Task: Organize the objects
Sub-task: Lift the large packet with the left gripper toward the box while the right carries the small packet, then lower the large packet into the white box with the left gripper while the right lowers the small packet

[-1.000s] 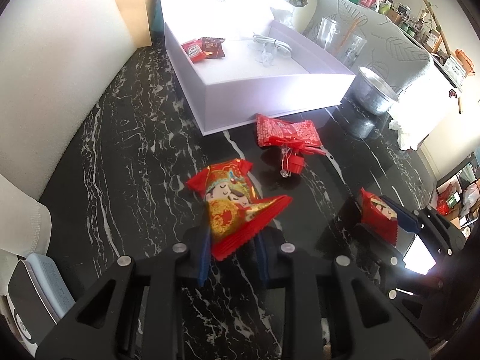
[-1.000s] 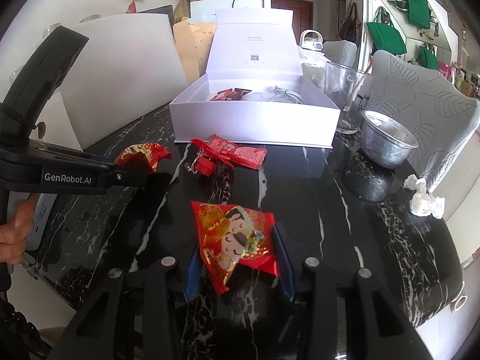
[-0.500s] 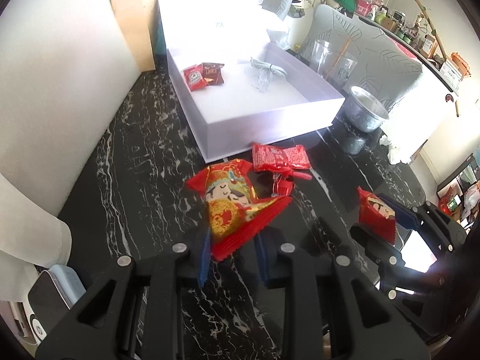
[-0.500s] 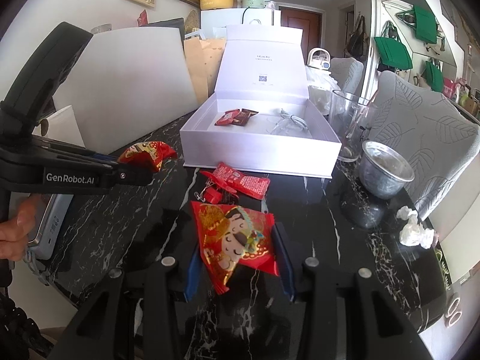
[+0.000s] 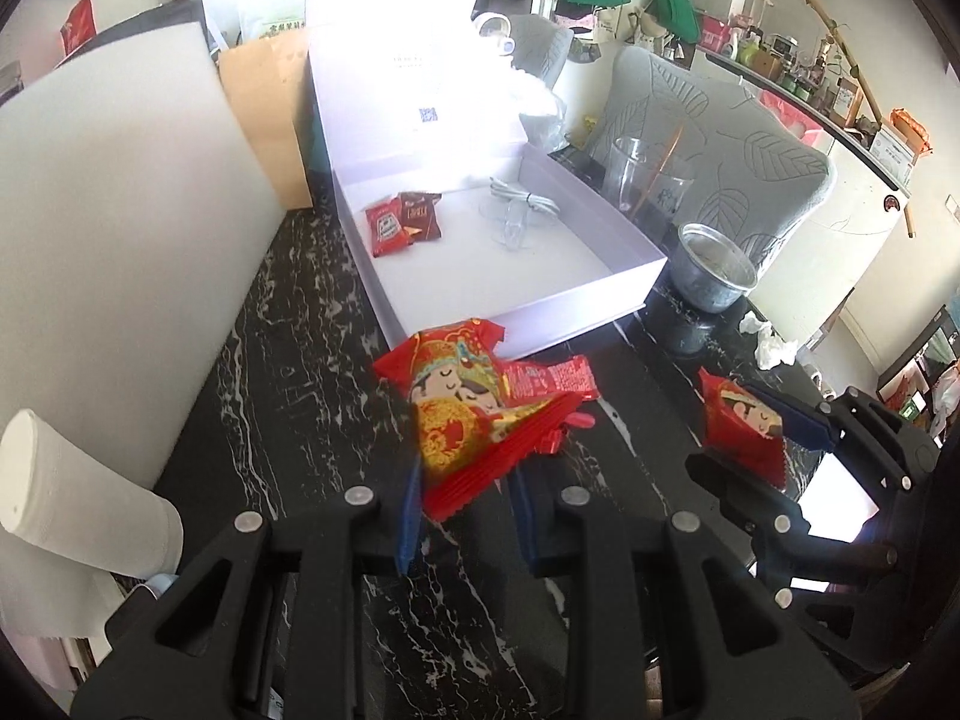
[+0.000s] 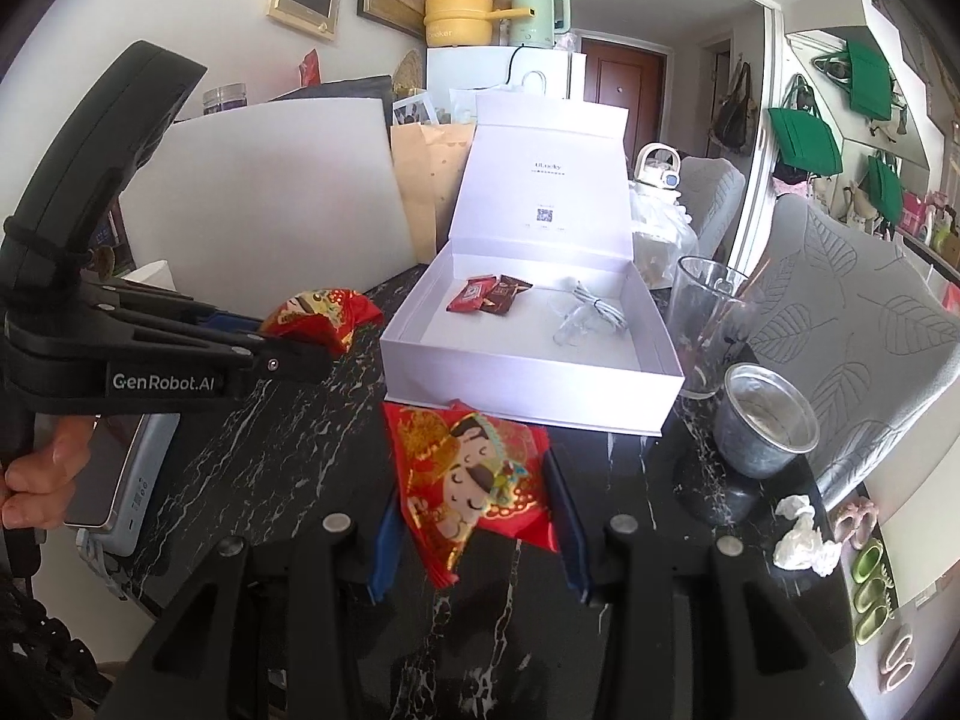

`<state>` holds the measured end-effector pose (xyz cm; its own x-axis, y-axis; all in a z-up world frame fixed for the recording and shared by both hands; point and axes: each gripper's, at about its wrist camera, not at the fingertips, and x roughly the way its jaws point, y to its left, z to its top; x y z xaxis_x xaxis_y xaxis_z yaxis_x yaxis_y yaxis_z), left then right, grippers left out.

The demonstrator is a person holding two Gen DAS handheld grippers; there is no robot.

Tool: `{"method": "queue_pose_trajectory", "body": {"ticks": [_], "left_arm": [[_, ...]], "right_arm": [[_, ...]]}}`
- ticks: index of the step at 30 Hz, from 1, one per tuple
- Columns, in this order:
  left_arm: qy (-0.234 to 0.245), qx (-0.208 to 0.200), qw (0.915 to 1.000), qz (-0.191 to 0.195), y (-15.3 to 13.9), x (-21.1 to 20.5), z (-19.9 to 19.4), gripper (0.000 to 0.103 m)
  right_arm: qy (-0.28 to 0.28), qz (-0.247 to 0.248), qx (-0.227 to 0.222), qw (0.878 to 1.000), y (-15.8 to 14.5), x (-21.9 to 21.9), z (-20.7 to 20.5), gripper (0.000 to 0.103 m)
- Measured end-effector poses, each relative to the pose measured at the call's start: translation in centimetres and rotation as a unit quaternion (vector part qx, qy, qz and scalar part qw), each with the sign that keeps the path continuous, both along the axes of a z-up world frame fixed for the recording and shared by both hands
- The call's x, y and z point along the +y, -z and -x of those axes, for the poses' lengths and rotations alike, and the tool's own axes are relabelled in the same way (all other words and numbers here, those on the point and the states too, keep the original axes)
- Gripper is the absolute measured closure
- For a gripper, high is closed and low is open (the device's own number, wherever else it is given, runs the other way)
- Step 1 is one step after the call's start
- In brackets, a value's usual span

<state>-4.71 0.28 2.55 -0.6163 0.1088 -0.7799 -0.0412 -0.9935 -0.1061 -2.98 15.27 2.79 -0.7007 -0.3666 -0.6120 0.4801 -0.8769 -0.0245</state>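
My left gripper (image 5: 465,480) is shut on a red and gold cartoon packet (image 5: 462,402), held above the black marble table; it also shows in the right wrist view (image 6: 321,315). My right gripper (image 6: 474,534) is shut on a second red cartoon packet (image 6: 474,480), also seen in the left wrist view (image 5: 741,423). An open white box (image 6: 528,378) stands ahead with two small sachets (image 6: 489,294) and a clear wrapper (image 6: 585,315) inside. A red snack packet (image 5: 552,378) lies on the table just before the box.
A metal cup (image 6: 768,429) and a glass (image 6: 708,324) stand right of the box. Crumpled tissue (image 6: 801,534) lies near the table's right edge. A white board (image 5: 114,240) leans at the left. A grey chair (image 6: 864,348) is at the right.
Both grippers have risen with their packets and tilted up toward the box. The box now shows lower and fuller in both views.
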Motion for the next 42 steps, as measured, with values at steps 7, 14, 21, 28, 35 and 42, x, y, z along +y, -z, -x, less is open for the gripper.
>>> {"method": "queue_pose_trajectory", "body": {"ticks": [7,14,21,28,35,42], "left_arm": [[0.003,-0.001,1.0,-0.003,-0.6,0.1,1.5,0.079],[0.009,0.004,0.9999,0.003,-1.4,0.1,3.5,0.079],[0.014,0.014,0.9997,0.015,-2.0,0.2,6.0,0.079],[0.014,0.017,0.9997,0.014,-2.4,0.1,8.7,0.079],[0.014,0.016,0.9996,0.021,-2.6,-0.3,11.7,0.079],[0.011,0.014,0.9994,0.029,-2.4,-0.7,14.9,0.079]], "right_arm": [[-0.015,0.012,0.005,1.0,-1.3,0.2,1.2,0.06],[-0.027,0.008,0.02,0.999,-2.5,-0.3,2.9,0.06],[-0.03,0.01,0.017,0.999,-2.7,-0.6,5.4,0.06],[-0.03,0.011,0.016,0.999,-2.8,-0.7,8.4,0.06],[-0.027,0.007,0.019,0.999,-2.9,-0.8,11.3,0.06],[-0.028,0.002,0.022,0.999,-2.9,-1.1,14.4,0.06]]}}
